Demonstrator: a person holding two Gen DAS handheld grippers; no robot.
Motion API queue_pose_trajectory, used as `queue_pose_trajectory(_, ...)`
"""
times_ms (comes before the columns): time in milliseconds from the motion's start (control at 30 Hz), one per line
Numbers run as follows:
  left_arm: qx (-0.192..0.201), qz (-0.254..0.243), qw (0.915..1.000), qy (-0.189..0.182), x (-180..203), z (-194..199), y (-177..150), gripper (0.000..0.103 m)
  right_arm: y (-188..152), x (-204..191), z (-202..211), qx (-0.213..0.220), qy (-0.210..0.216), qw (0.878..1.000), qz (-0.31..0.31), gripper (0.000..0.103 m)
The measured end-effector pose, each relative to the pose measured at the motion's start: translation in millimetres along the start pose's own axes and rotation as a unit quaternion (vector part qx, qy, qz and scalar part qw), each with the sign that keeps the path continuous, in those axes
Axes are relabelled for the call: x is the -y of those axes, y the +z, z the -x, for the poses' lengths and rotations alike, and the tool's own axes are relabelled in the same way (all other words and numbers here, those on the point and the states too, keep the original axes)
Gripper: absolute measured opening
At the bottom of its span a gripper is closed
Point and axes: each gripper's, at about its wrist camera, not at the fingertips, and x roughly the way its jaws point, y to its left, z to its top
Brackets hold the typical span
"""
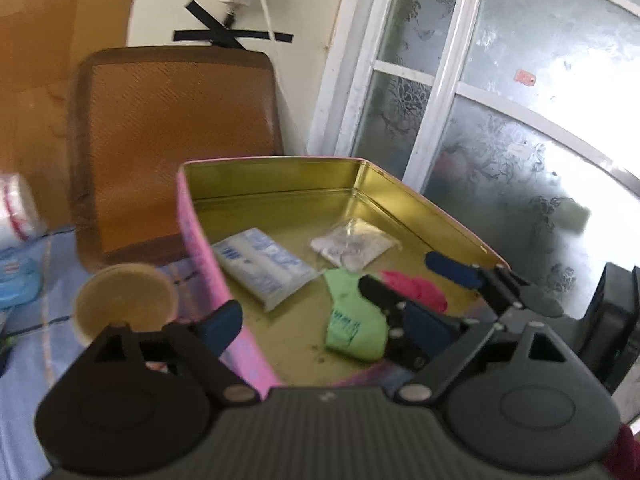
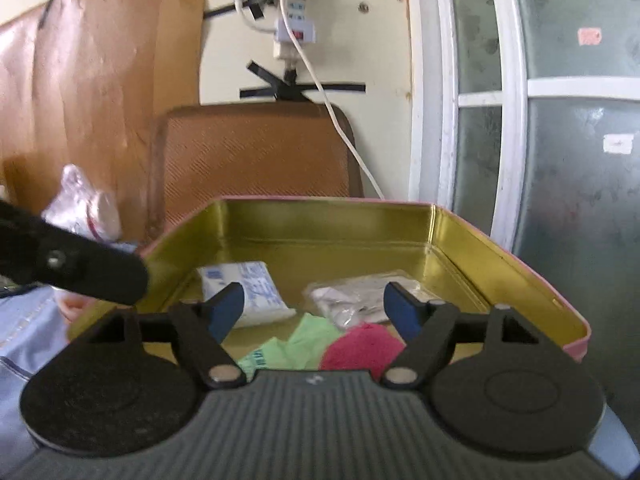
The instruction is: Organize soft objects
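Observation:
A pink tin with a gold inside [image 1: 280, 184] [image 2: 328, 224] holds a white-and-blue soft pack [image 1: 264, 268] [image 2: 244, 292], a clear plastic bag [image 1: 354, 246] [image 2: 360, 296], a green cloth [image 1: 352, 328] [image 2: 300, 348] and a pink cloth [image 1: 416, 286] [image 2: 360, 346]. My left gripper [image 1: 320, 322] is open and empty, straddling the tin's left wall. My right gripper [image 2: 314, 306] is open and empty above the cloths; it also shows in the left wrist view [image 1: 408, 280], over the pink cloth. The left gripper's body shows in the right wrist view [image 2: 80, 264].
A brown paper cup [image 1: 126, 302] stands on the blue cloth [image 1: 32, 360] left of the tin. A brown chair back [image 1: 176, 136] [image 2: 256, 152] is behind the tin. A white plastic pack [image 1: 16, 212] [image 2: 86, 208] lies at the left. A frosted window [image 1: 500, 120] is at the right.

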Motion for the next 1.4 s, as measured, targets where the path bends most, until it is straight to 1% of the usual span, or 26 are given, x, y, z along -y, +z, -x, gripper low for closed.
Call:
queue_pose_trajectory(167, 0.019, 0.017, 0.9997, -0.007, -18.1, 38.7, -20.2, 0.092, -7.0, -14.8, 28.2, 0.029, 0.028, 0.999, -0.003, 0.077)
queue_pose_trajectory(233, 0.024, 0.030, 0.9992, -0.010, -26.3, 51.2, -27.3, 0.092, -5.7, -21.5, 34.9, 0.037, 0.036, 0.999, -0.003, 0.076)
queue_pose_trajectory(267, 0.026, 0.036, 0.9990, -0.006, -29.8, 56.4, -30.2, 0.092, -1.8, -24.7, 34.4, 0.038, 0.039, 0.999, -0.006, 0.075)
queue_pose_trajectory(333, 0.027, 0.045, 0.9985, 0.017, -37.5, 65.9, -36.0, 0.092, -2.6, -32.8, 42.0, 0.038, 0.050, 0.998, -0.011, 0.074)
queue_pose_trajectory(467, 0.028, 0.063, 0.9936, 0.090, -61.3, 86.6, -50.2, 0.092, -2.7, -53.5, 53.7, 0.038, 0.071, 0.997, -0.004, 0.074)
queue_pose_trajectory(533, 0.023, 0.079, 0.9886, 0.126, -77.0, 94.8, -59.1, 0.092, -2.1, -65.1, 55.6, 0.033, 0.087, 0.996, 0.003, 0.074)
queue_pose_trajectory(600, 0.019, 0.100, 0.9826, 0.155, -92.9, 103.2, -70.4, 0.092, -1.5, -77.1, 57.8, 0.033, 0.103, 0.994, 0.010, 0.074)
queue_pose_trajectory(733, 0.017, 0.122, 0.9708, 0.206, -117.9, 118.6, -92.3, 0.092, -2.4, -100.3, 59.7, 0.030, 0.127, 0.991, 0.013, 0.074)
queue_pose_trajectory(833, 0.012, 0.132, 0.9644, 0.229, -129.3, 125.7, -105.1, 0.092, -8.0, -115.4, 58.7, 0.015, 0.134, 0.991, 0.007, 0.074)
queue_pose_trajectory(967, 0.009, 0.132, 0.9613, 0.242, -137.0, 130.5, -119.3, 0.092, -16.1, -128.6, 59.3, -0.007, 0.137, 0.991, 0.003, 0.074)
queue_pose_trajectory(1100, 0.003, 0.135, 0.9616, 0.239, -140.0, 127.6, -127.4, 0.092, -20.2, -135.8, 62.0, -0.018, 0.138, 0.990, 0.004, 0.074)
queue_pose_trajectory(1267, 0.003, 0.128, 0.9613, 0.244, -139.9, 124.2, -134.7, 0.093, -21.1, -134.8, 63.5, -0.017, 0.127, 0.992, 0.000, 0.074)
queue_pose_trajectory(1400, 0.017, 0.101, 0.9651, 0.241, -130.7, 123.6, -136.3, 0.097, -18.7, -126.5, 67.1, -0.001, 0.105, 0.994, -0.014, 0.074)
